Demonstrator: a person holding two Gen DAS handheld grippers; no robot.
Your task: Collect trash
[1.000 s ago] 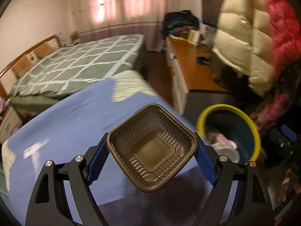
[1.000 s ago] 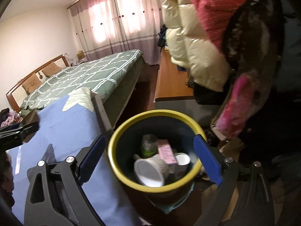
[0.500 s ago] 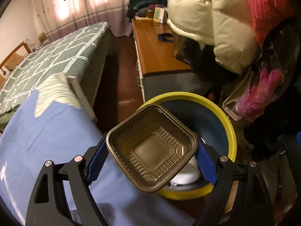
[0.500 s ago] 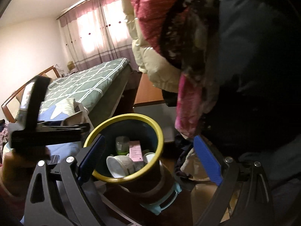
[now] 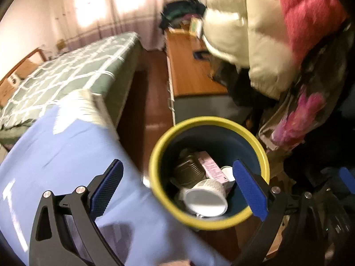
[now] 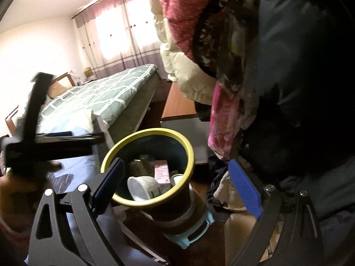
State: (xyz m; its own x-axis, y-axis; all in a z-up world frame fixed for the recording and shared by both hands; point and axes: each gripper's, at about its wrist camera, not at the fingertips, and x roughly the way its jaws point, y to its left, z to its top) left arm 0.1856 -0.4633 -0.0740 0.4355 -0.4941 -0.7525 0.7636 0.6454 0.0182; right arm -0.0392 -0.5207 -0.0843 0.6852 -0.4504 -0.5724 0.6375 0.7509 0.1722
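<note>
Left wrist view shows the left gripper (image 5: pixel 175 188) fingers spread wide and empty above the yellow-rimmed dark-blue bin (image 5: pixel 155 153), where the ribbed brown plastic tray (image 5: pixel 189 171), probably light, flimsy and best pinched at its rim, lies among cups.

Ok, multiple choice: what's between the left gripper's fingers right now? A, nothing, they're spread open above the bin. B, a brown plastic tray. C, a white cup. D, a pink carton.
A: the left gripper has its blue fingers spread with nothing clamped between them, above the yellow-rimmed bin, while the brown tray, white cup and pink carton lie inside it.
</note>
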